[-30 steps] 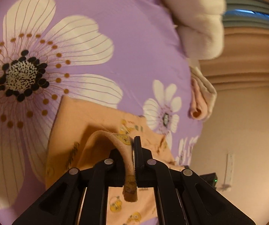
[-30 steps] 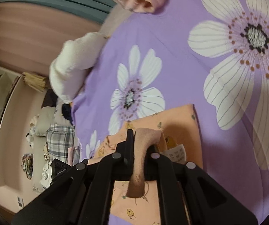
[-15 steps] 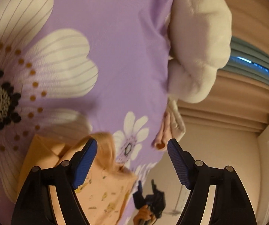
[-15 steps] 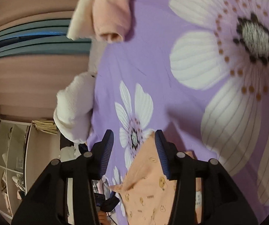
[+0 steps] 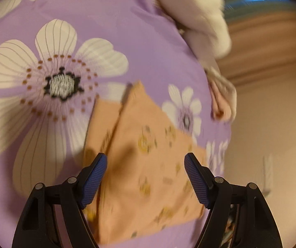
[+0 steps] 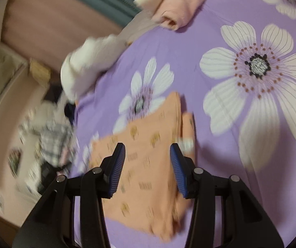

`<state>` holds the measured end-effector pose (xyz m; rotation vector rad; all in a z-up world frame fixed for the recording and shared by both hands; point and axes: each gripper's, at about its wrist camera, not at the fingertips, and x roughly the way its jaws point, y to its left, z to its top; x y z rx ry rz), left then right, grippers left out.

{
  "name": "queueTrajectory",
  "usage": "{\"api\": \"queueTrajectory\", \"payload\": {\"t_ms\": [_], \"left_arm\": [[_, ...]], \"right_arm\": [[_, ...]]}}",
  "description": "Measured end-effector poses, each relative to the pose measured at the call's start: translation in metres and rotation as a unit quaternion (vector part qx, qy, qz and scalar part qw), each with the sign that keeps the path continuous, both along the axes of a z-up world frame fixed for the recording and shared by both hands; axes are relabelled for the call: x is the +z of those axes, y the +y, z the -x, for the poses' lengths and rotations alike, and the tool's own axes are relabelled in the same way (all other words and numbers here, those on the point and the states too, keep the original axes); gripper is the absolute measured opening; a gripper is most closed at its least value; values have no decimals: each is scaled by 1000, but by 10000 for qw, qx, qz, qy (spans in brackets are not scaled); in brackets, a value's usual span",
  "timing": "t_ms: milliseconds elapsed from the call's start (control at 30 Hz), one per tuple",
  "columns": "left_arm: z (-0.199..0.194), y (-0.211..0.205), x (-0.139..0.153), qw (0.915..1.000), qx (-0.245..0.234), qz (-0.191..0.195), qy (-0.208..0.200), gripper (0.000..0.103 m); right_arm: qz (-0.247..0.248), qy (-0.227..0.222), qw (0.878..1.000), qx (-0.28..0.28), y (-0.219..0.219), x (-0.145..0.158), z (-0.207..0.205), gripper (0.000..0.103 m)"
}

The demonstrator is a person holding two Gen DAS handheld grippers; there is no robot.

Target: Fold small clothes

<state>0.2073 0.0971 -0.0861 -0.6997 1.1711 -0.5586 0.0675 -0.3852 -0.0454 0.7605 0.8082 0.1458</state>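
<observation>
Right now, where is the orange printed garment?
The orange printed garment lies folded on the purple flowered bedsheet, low in both wrist views, beside the small white flower print.

1. A second ago the left gripper (image 5: 145, 180) was clamped on a fold of the orange printed garment (image 5: 148, 155); now its jaws stand wide apart with nothing pinched, the cloth lying flat below them on the purple flowered bedsheet (image 5: 106, 20).
2. The right gripper (image 6: 148, 168) has likewise let go of its fold; its jaws are now closing slightly, gripping nothing, above the garment (image 6: 148, 165).
3. Both grippers have pulled back and risen, so more of the folded garment shows.
</observation>
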Motion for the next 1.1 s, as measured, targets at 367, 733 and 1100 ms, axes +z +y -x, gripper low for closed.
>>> {"api": "queueTrajectory", "payload": {"t_ms": [367, 733, 1100], "left_arm": [[74, -27, 8, 9898, -617, -1067, -719, 74], [90, -37, -12, 9848, -647, -1469, -669, 74], [91, -29, -16, 9859, -632, -1446, -550, 74]], "right_arm": [[1396, 444, 9885, 361, 55, -29, 42, 30], [1745, 682, 9810, 503, 71, -38, 37, 7], [2554, 1035, 9598, 529, 67, -47, 36, 9]]}}
